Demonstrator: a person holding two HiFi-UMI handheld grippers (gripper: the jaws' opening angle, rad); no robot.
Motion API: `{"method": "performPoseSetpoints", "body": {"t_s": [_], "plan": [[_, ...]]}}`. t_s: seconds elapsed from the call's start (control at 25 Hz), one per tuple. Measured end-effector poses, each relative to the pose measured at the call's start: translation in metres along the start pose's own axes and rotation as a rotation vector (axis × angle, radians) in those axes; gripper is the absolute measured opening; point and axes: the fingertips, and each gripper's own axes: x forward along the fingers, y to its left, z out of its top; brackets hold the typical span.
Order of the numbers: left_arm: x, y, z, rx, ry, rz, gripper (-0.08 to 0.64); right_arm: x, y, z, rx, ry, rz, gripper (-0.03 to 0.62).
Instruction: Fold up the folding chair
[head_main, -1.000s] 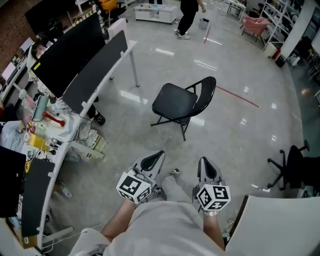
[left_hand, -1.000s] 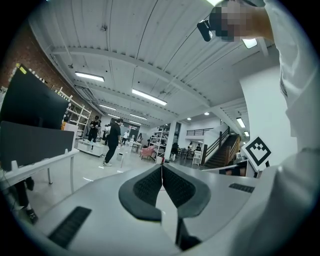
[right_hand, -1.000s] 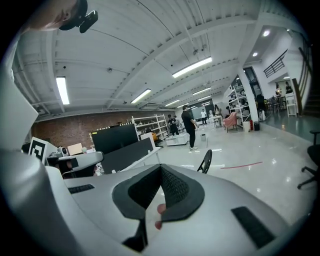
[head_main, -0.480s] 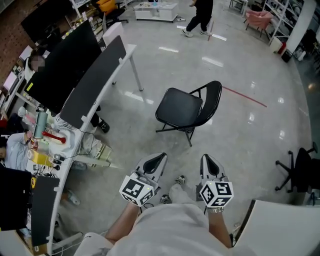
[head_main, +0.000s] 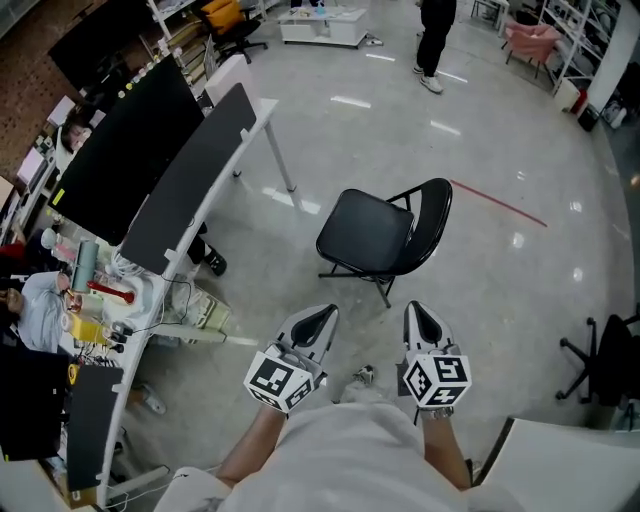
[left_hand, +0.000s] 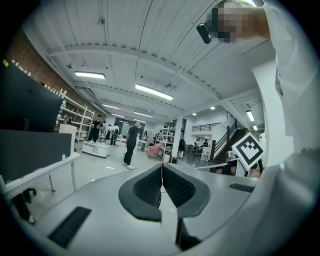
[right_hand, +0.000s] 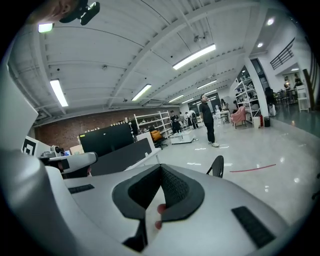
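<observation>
The left gripper (head_main: 322, 314) and the right gripper (head_main: 414, 310) are held side by side, a little apart from one another, with a marker cube (head_main: 274, 380) carried at the back of the left one. In the left gripper view the left gripper (left_hand: 161, 172) is seen with its ribbed pads brought together along one thin line, and nothing is caught between them. In the right gripper view the right gripper (right_hand: 161, 175) is likewise seen closed and empty. The folding chair (head_main: 385, 235) is found standing unfolded on the glossy floor (head_main: 300, 270) ahead of both sets of jaws, well apart from their tips and touched by neither. Its black seat is turned toward the left gripper's side and its backrest toward the right gripper's side. In the right gripper view only the backrest of the folding chair (right_hand: 217, 166) is shown, just right of the closed jaw tips. A desk (head_main: 255, 110) with dark partition panels is seen out to the left of the left gripper. A red line (head_main: 500, 203) on the floor is seen beyond the chair, ahead and right of the right gripper. A standing person (head_main: 435, 40) is seen far ahead of both.
</observation>
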Motion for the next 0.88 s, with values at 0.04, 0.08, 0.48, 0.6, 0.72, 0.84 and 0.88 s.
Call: {"method": "performPoseSetpoints", "body": {"t_s": [0.04,0.08,0.48,0.6,0.72,0.84,0.88], "plan": [[0.005,0.001,0.001,0.006,-0.002,0.006,0.012,0.005,-0.004,0.003,-0.002,-0.001,0.004,0.005],[0.008,0.002,0.003,0.011,-0.002,0.013,0.012,0.009,-0.007,0.005,-0.003,-0.001,0.008,0.005],[0.030,0.017,0.007,0.003,0.010,0.045,0.012,0.035,-0.022,0.016,0.015,0.008,0.022,0.006],[0.043,0.024,0.003,0.001,0.024,0.021,0.012,0.041,-0.029,0.014,0.022,0.012,-0.004,0.006],[0.061,0.027,0.000,0.006,0.036,-0.028,0.012,0.047,-0.040,0.013,0.031,0.012,-0.046,0.005],[0.085,0.030,0.001,0.016,0.047,-0.093,0.012,0.054,-0.057,0.019,0.049,0.002,-0.106,0.006],[0.093,0.034,0.003,0.018,0.050,-0.111,0.012,0.058,-0.061,0.021,0.055,0.000,-0.124,0.006]]}}
